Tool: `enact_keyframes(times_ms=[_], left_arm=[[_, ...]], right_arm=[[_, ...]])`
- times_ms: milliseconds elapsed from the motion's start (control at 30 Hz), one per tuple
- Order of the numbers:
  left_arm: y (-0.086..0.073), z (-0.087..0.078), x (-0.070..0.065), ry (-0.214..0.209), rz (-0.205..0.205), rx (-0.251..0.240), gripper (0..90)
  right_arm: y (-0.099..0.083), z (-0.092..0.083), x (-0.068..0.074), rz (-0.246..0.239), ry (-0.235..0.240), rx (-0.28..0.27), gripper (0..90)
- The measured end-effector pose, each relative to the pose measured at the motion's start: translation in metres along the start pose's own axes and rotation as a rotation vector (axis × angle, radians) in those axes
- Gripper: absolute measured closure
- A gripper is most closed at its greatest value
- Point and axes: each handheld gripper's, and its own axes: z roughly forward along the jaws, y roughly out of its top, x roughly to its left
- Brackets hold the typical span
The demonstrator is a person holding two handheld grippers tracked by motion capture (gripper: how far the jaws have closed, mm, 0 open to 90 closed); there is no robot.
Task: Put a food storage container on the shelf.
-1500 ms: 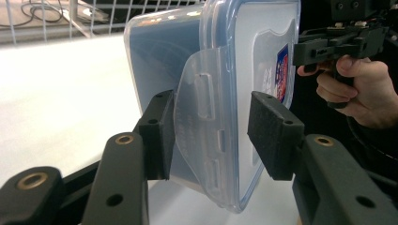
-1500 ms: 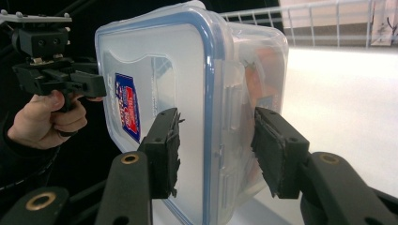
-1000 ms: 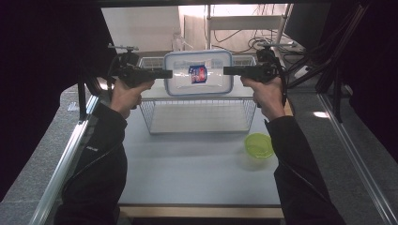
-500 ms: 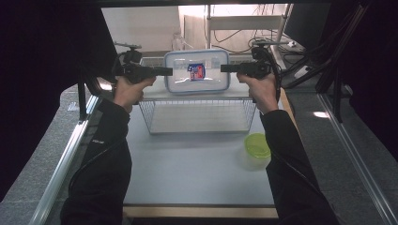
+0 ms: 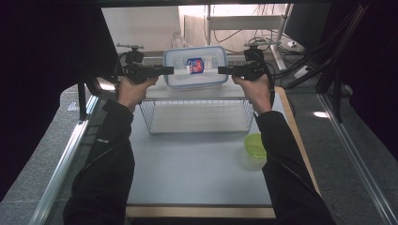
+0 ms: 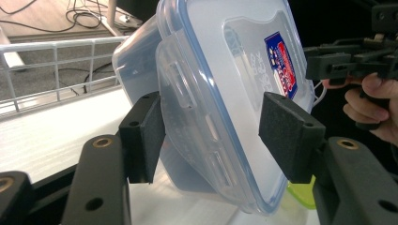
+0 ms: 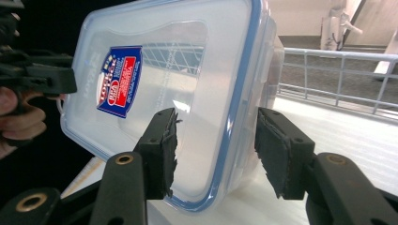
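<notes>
Lidded container (image 5: 195,66), upper centre of the high view above wire basket (image 5: 197,115), pinched at opposite ends by left gripper (image 5: 170,71) and right gripper (image 5: 220,71); uneven squeeze risks slipping.

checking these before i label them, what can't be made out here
- Words on the container's label: too small in the high view, blurred in both gripper views.
- Whether the pads of either gripper press the container: its clear rim hides the contact.
- Green bowl: the right sleeve covers its far side.
</notes>
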Motion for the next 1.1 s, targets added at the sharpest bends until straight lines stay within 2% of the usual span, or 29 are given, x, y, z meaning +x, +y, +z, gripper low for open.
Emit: enact_keyframes(times_ms=[67,100,133,167,200,267,333,400,433,467,500,533,567,633,667,733,800,833,933,1000,1100], left_arm=[[0.002,0.001,0.0,0.017,0.003,0.002,39.4],[0.003,0.002,-0.001,0.042,0.01,0.001,38.0],[0.004,0.002,-0.003,0.082,0.032,-0.003,38.5],[0.006,0.003,-0.005,0.122,0.059,0.015,41.1],[0.006,0.006,-0.006,0.128,0.073,0.027,41.1],[0.007,0.009,-0.009,0.167,0.102,0.019,38.7],[0.008,0.01,-0.013,0.193,0.132,0.017,38.5],[0.006,0.005,-0.016,0.181,0.15,0.003,41.8],[0.003,0.001,-0.017,0.163,0.151,-0.007,44.4],[0.0,-0.002,-0.018,0.151,0.154,-0.012,44.4],[-0.004,-0.005,-0.021,0.142,0.163,-0.02,46.2],[-0.008,-0.009,-0.022,0.143,0.177,-0.016,50.6],[-0.013,-0.012,-0.024,0.151,0.183,-0.013,50.6],[-0.024,-0.016,-0.024,0.137,0.187,-0.013,56.0],[-0.028,-0.016,-0.023,0.134,0.188,-0.006,59.1],[-0.035,-0.011,-0.021,0.139,0.18,0.016,65.3],[-0.036,-0.005,-0.019,0.147,0.168,0.036,69.5],[-0.036,-0.001,-0.018,0.165,0.171,0.05,70.3],[-0.035,0.005,-0.018,0.155,0.175,0.06,67.6],[-0.035,0.007,-0.02,0.17,0.184,0.057,67.6],[-0.037,0.005,-0.021,0.164,0.175,0.052,67.5]], right_arm=[[0.0,0.0,-0.001,0.002,-0.005,-0.005,52.4],[0.0,0.0,0.0,-0.007,-0.018,-0.002,53.3],[-0.001,0.0,0.0,-0.014,-0.027,-0.003,53.2],[-0.001,-0.001,0.0,-0.013,-0.028,-0.01,54.8],[-0.001,-0.001,0.0,-0.013,-0.028,-0.01,54.8],[0.0,-0.001,0.0,-0.017,-0.012,-0.014,57.7],[-0.001,-0.001,0.003,-0.047,-0.03,-0.018,58.3],[-0.002,-0.003,0.007,-0.084,-0.039,-0.022,60.7],[-0.004,-0.007,0.01,-0.125,-0.052,-0.031,65.6],[-0.004,-0.007,0.01,-0.125,-0.052,-0.031,65.6],[-0.006,-0.011,0.012,-0.135,-0.056,-0.038,69.3],[-0.01,-0.016,0.017,-0.138,-0.055,-0.043,78.7],[-0.01,-0.016,0.017,-0.138,-0.055,-0.043,78.7],[-0.019,-0.019,0.023,-0.156,-0.077,-0.038,86.2],[-0.023,-0.018,0.026,-0.162,-0.061,-0.028,88.0],[-0.032,-0.012,0.03,-0.188,-0.047,0.006,89.4],[-0.037,-0.003,0.032,-0.206,-0.064,0.033,89.7],[-0.038,0.001,0.032,-0.205,-0.065,0.038,89.7],[-0.039,0.01,0.029,-0.196,-0.076,0.045,89.8],[-0.039,0.012,0.025,-0.182,-0.057,0.044,89.9],[-0.04,0.013,0.024,-0.178,-0.045,0.041,89.8]])
